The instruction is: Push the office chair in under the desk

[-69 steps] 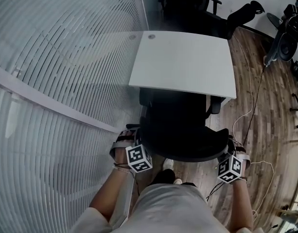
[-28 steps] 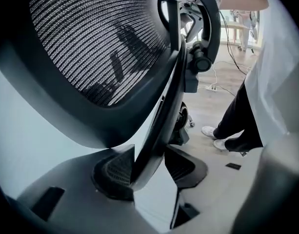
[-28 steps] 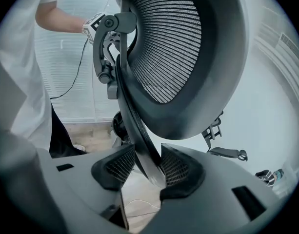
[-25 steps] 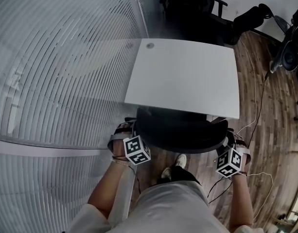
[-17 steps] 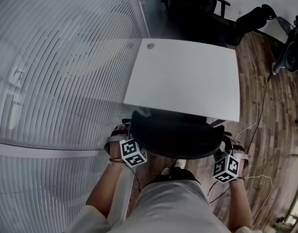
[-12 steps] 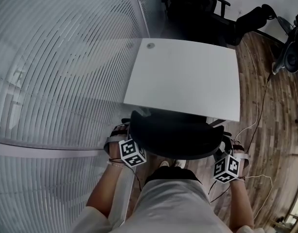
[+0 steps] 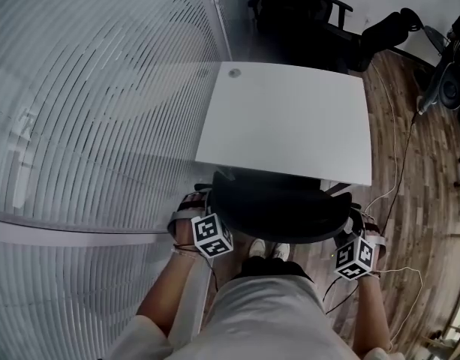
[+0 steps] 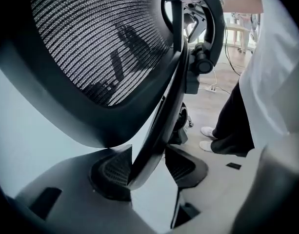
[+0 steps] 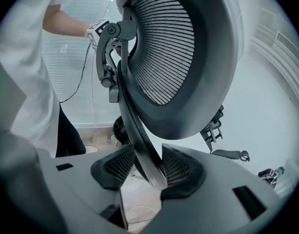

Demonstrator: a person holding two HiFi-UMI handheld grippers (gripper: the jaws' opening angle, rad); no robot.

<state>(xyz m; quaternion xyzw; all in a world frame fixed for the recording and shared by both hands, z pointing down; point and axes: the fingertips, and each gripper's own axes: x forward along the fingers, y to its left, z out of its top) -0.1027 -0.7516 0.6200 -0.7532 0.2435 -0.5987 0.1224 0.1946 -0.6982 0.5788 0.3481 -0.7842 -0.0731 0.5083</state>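
The left gripper [image 8: 148, 167] is clamped on the office chair [image 7: 278, 208]: its two ribbed pads [image 8: 112, 169] press on either side of a curved black bar [image 8: 169, 106] that runs behind the mesh backrest [image 8: 95, 43]. The right gripper [image 9: 147, 167] has the opposite end of that bar between its jaws; the jaws are opening, though both pads touch the bar in the right gripper view. In the head view the backrest spans the gap between the two grippers, one at each end of it. The white desk [image 7: 290, 118] lies straight ahead of both grippers, just beyond the backrest, and the chair's seat is tucked beneath the desktop, with only the backrest showing in front of the near edge. The person's white shoes [image 7: 269, 250] stand between the grippers and slightly behind them. A striped frosted glass wall [image 7: 102, 126] runs along the left gripper's outer side, and wood flooring [image 7: 410, 186] crossed by a thin white cable [image 7: 391, 163] lies off the right gripper's outer side. A second dark chair [image 7: 297, 13] stands beyond the desk's far edge.
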